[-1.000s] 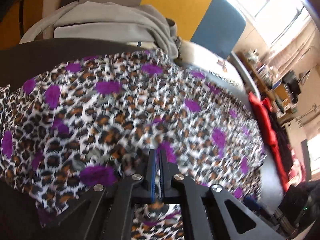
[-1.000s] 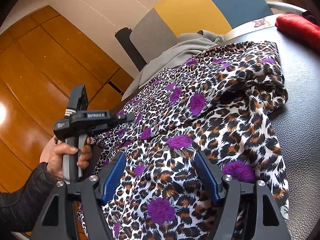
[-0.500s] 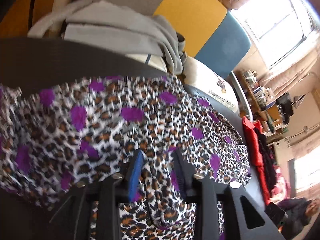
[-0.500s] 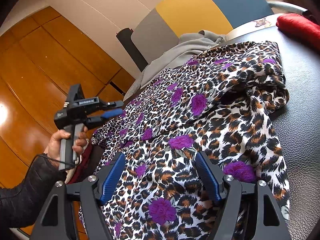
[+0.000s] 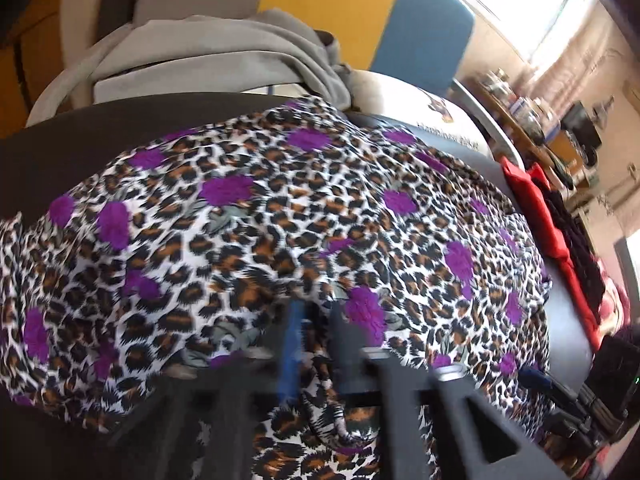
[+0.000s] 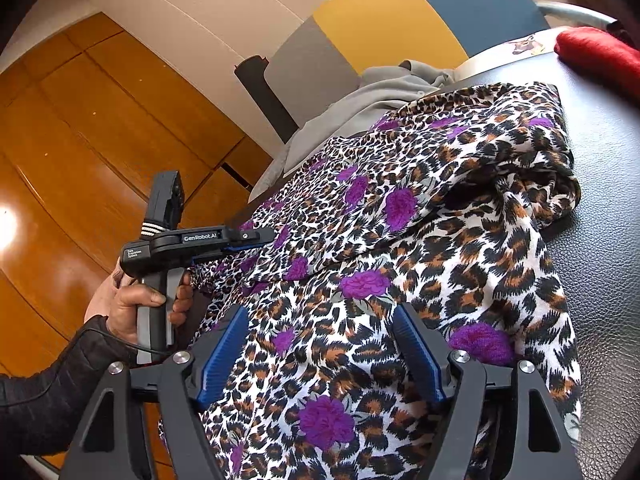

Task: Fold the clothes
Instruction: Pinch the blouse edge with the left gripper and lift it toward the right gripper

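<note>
A leopard-print garment with purple flowers [image 5: 280, 208] lies crumpled across the dark table [image 5: 80, 140]. In the left wrist view my left gripper [image 5: 318, 312] is blurred, its jaws closing on a fold of the fabric. The right wrist view shows that left gripper [image 6: 268, 236], held by a hand [image 6: 132, 300], pinching the garment's [image 6: 460, 200] left edge. My right gripper [image 6: 320, 312] is open just above the near part of the garment, with cloth lying between its blue pads [image 6: 220, 352] but not pressed by them.
A grey garment [image 5: 208, 52] is heaped behind the table, against a grey, yellow and blue chair back [image 5: 320, 0]. Red cloth [image 6: 596, 52] lies at the table's far right. Bare dark table top [image 6: 600, 160] shows right of the garment. Wooden panels [image 6: 80, 140] stand on the left.
The left gripper opened, lifted away from the garment's edge, then came back down and closed on the fabric. The right gripper stayed still and open.
</note>
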The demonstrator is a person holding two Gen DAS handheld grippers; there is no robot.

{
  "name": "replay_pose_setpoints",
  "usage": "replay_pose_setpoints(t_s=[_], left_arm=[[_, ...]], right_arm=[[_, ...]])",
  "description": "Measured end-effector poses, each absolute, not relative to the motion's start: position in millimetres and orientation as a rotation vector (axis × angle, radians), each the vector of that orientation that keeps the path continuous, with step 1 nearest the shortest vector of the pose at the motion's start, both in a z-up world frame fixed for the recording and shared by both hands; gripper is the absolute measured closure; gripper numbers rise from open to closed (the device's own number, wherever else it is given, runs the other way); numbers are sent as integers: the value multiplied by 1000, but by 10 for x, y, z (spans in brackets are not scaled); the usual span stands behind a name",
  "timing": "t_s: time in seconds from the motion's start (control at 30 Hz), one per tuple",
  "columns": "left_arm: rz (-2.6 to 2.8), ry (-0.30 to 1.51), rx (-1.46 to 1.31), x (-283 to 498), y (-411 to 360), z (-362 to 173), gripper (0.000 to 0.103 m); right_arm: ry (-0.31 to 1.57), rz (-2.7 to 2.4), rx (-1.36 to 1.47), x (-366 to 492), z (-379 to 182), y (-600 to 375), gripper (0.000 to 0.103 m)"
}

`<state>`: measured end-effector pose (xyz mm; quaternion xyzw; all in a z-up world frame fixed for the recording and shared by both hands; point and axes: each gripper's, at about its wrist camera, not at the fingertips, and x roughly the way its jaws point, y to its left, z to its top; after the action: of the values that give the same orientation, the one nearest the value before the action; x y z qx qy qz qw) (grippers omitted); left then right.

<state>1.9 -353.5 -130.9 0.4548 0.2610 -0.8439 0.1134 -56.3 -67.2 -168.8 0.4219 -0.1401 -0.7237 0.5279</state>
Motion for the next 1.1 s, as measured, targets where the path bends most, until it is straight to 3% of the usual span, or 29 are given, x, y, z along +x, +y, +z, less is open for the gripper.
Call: replay_pose_setpoints(t_s=[0.27, 0.37, 0.4, 0.57, 0.63, 0.67, 0.7, 0.73, 0.97, 1.1], left_arm=[[-2518, 855, 1209, -72, -3738, -994, 101], [-2525, 833, 1299, -91, -3735, -1039, 67], [-2516, 796, 1332, -114, -3725, -1100, 60], [-2556, 577, 1464, -192, -3542, -1317, 47], [-2585, 452, 1470, -170, -3427, -1338, 48], [-2588, 433, 1457, -153, -3411, -1335, 55], [-2581, 460, 1428, -130, -3433, -1326, 83], [-2574, 486, 1399, -107, -3455, -1317, 95], [-2607, 606, 1207, 26, -3501, -1095, 97], [-2599, 569, 1140, -76, -3585, -867, 97]], right_arm=[[-333, -1730, 1007, -557, -1687, -691, 26], [-337, -1728, 1006, -555, -1690, -687, 26], [-338, -1727, 1006, -555, -1691, -685, 26], [-341, -1723, 1004, -554, -1690, -679, 26], [-343, -1721, 1003, -554, -1689, -679, 25], [-343, -1719, 1003, -554, -1690, -678, 25], [-343, -1719, 1004, -556, -1690, -679, 25], [-341, -1719, 1003, -555, -1689, -679, 25], [-331, -1721, 1004, -545, -1690, -693, 24], [-321, -1726, 1006, -536, -1690, -709, 24]])
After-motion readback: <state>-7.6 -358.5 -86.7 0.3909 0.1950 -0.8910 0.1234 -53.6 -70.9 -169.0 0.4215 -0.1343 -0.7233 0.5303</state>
